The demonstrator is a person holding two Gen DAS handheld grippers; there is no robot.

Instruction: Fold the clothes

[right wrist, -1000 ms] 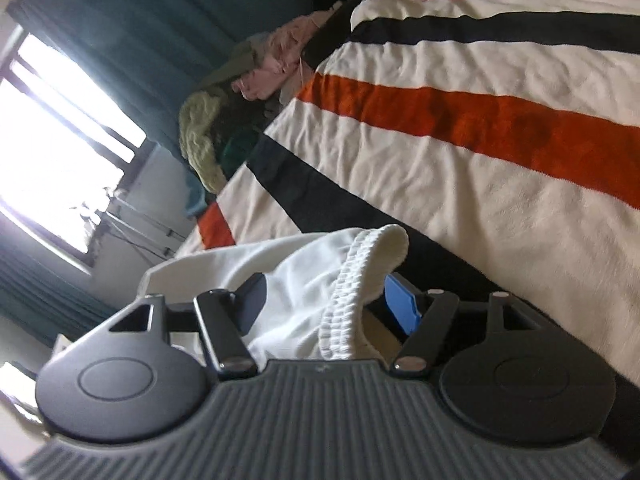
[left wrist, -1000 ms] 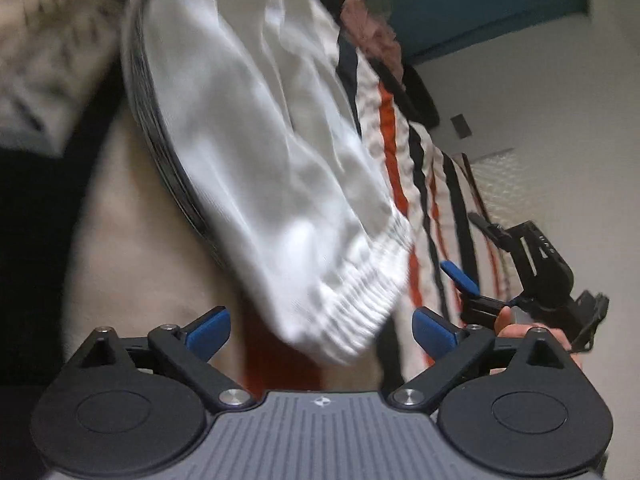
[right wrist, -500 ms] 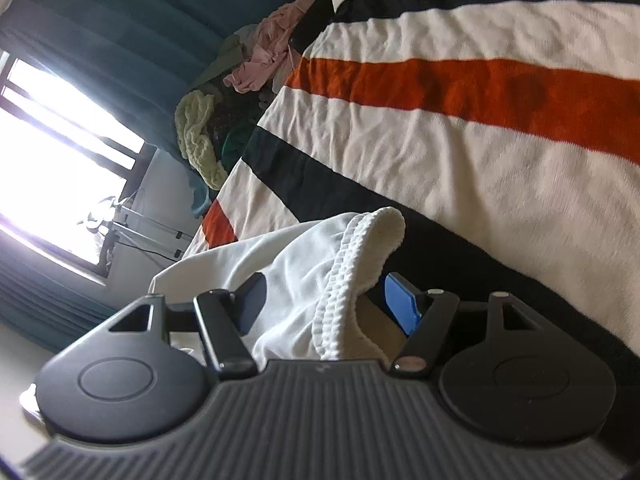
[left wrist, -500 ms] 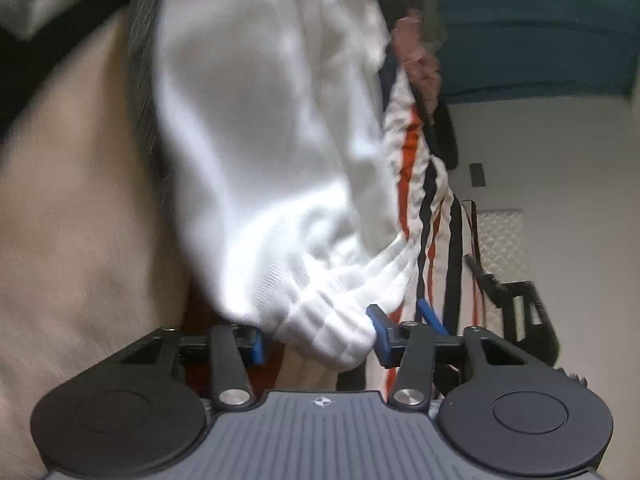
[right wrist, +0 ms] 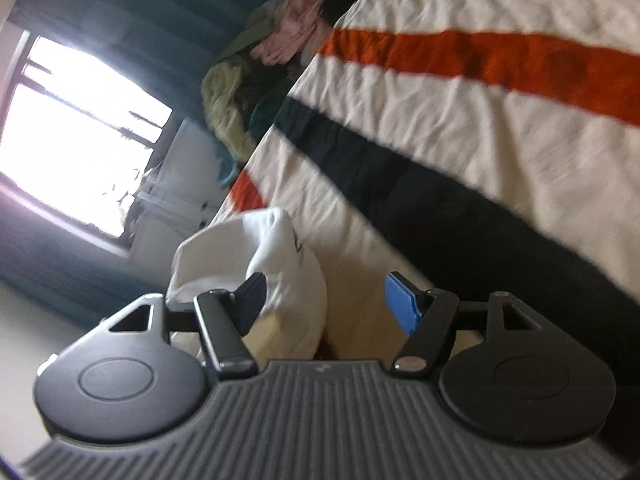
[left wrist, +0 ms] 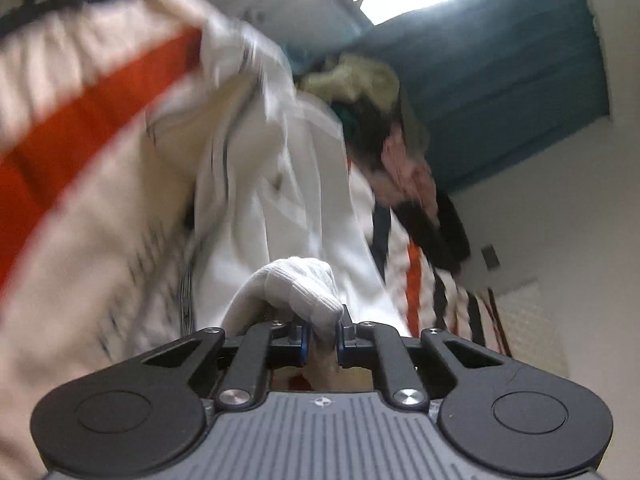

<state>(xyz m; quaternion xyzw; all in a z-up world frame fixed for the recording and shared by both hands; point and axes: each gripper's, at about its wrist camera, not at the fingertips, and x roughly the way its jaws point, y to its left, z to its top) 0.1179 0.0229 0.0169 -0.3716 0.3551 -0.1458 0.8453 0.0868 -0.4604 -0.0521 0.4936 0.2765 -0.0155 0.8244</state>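
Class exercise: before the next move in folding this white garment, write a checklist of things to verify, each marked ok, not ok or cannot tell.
1. Left gripper jaws closing on the ribbed cuff of the white garment, cuff between them: ok.
2. Right gripper gripping cloth: not ok, jaws apart; the garment lies against one of them only.
3. Garment spread flat: not ok, it is bunched.
4. Bare striped blanket beside the garment to lay it on: ok.
5. Sharp left view: not ok, blurred.
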